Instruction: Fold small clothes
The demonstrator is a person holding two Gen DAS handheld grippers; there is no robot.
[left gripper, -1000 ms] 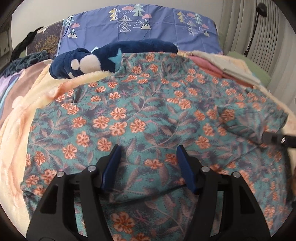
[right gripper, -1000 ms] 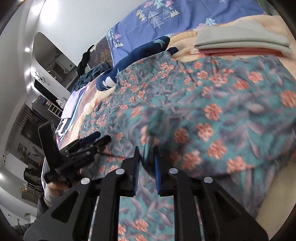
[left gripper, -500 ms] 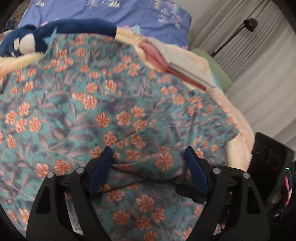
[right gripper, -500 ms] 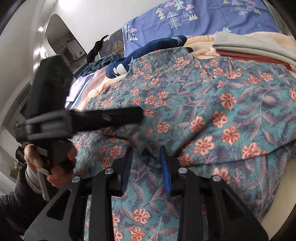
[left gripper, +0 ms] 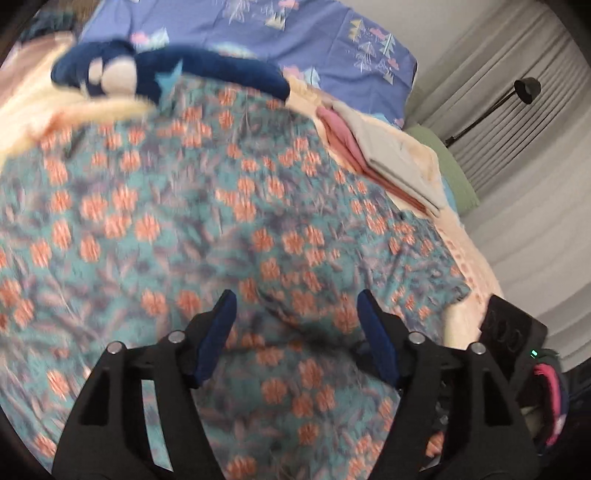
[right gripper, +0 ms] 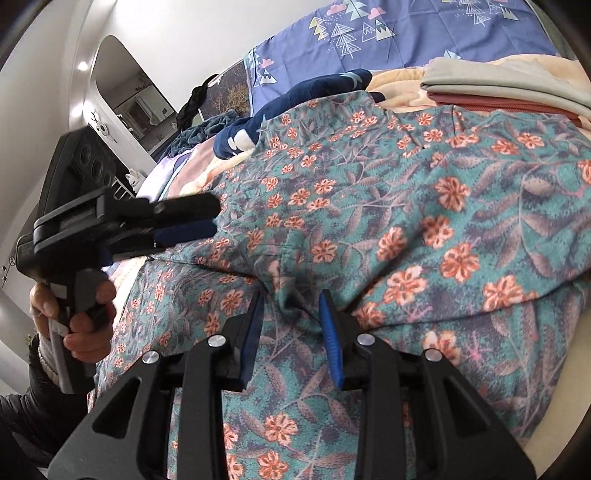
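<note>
A teal garment with orange flowers (left gripper: 184, 221) lies spread over the bed, with one side folded over on itself (right gripper: 443, 221). My left gripper (left gripper: 295, 321) hovers above its near part. Its jaws stand wide and are closing, with a low hump of cloth below them and the pads off the cloth. In the right wrist view a hand holds the left gripper (right gripper: 216, 218) over the garment's left side. My right gripper (right gripper: 290, 317) stands partly open astride a raised fold, and its pads (right gripper: 330, 332) do not press on it.
A folded stack of grey and pink clothes (left gripper: 369, 155) lies at the garment's far right. A navy plush toy (left gripper: 166, 74) and a purple pillow (left gripper: 295, 29) sit behind it. The peach blanket's edge (left gripper: 469, 258) drops off at the right, towards curtains and a floor lamp (left gripper: 524, 92).
My right gripper has let go of the fold it pinched and its jaws have parted. The left gripper has lifted and rolled, its jaws widening and then narrowing a little.
</note>
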